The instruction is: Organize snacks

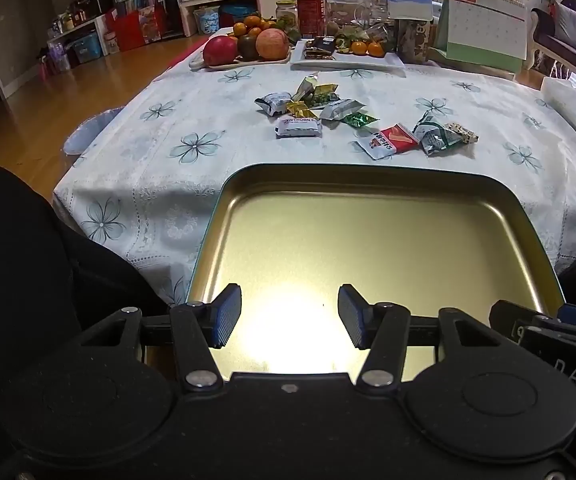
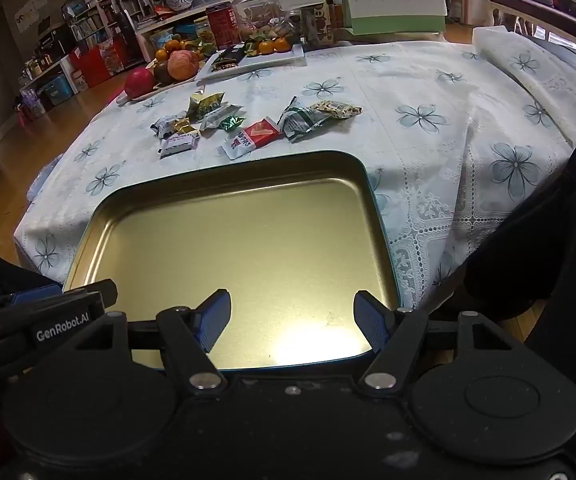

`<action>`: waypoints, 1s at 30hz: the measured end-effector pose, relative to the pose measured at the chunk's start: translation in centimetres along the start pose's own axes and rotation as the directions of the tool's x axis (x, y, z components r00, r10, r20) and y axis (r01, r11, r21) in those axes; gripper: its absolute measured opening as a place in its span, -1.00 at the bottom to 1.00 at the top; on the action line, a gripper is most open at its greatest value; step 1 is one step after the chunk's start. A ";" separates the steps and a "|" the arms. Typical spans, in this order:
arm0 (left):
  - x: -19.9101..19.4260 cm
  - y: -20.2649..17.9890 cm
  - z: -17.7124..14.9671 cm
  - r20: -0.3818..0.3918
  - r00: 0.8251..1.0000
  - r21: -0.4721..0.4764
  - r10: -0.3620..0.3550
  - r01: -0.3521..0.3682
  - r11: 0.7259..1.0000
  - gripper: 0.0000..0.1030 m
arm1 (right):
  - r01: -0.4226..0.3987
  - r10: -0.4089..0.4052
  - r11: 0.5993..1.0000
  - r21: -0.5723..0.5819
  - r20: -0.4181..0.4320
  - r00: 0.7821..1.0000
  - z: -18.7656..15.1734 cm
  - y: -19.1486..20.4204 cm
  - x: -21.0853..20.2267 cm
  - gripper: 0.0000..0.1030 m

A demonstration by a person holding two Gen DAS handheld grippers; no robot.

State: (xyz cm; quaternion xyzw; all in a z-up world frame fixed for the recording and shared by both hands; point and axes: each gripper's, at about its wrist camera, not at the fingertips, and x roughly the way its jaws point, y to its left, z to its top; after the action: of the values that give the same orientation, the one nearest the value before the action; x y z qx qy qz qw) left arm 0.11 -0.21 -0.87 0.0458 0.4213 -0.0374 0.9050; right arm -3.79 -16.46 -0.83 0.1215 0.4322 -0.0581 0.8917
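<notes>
An empty gold metal tin [image 1: 368, 248] lies at the near edge of the table; it also shows in the right wrist view [image 2: 227, 248]. Several wrapped snacks lie scattered beyond it: a white Hawthorn pack [image 1: 299, 126], a red and white pack [image 1: 388, 141], a green and white pack [image 1: 436, 136], gold and green candies [image 1: 316, 94]. The same cluster shows in the right wrist view [image 2: 247, 120]. My left gripper [image 1: 290, 316] is open and empty over the tin's near side. My right gripper [image 2: 292, 320] is open and empty over the tin's near edge.
A fruit tray [image 1: 247, 46] with apples and oranges and a white tray [image 1: 348, 58] stand at the table's far side, with jars, a tissue box [image 1: 408, 0] and a desk calendar [image 1: 484, 28] behind. The flowered tablecloth [image 1: 191, 148] drapes over the table's edges.
</notes>
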 end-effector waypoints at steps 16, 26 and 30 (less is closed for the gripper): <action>0.1 0.0 0.0 -0.009 1.000 -0.002 0.002 -0.002 1.000 0.15 | -0.002 0.002 1.000 0.001 0.001 1.000 0.1 0.6 -0.2 0.38; 0.1 0.0 0.0 -0.010 1.000 -0.002 0.002 -0.002 1.000 0.15 | -0.002 0.002 1.000 0.005 0.003 1.000 0.0 0.0 0.0 0.38; 0.1 0.0 0.0 -0.010 1.000 -0.002 0.002 -0.002 1.000 0.15 | -0.002 0.002 1.000 0.005 0.004 1.000 0.0 0.0 0.1 0.38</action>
State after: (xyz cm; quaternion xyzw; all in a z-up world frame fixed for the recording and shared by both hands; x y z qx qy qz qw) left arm 0.19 -0.20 -0.97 0.0456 0.4257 -0.0359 0.9030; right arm -3.76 -16.51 -0.89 0.1238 0.4299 -0.0585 0.8924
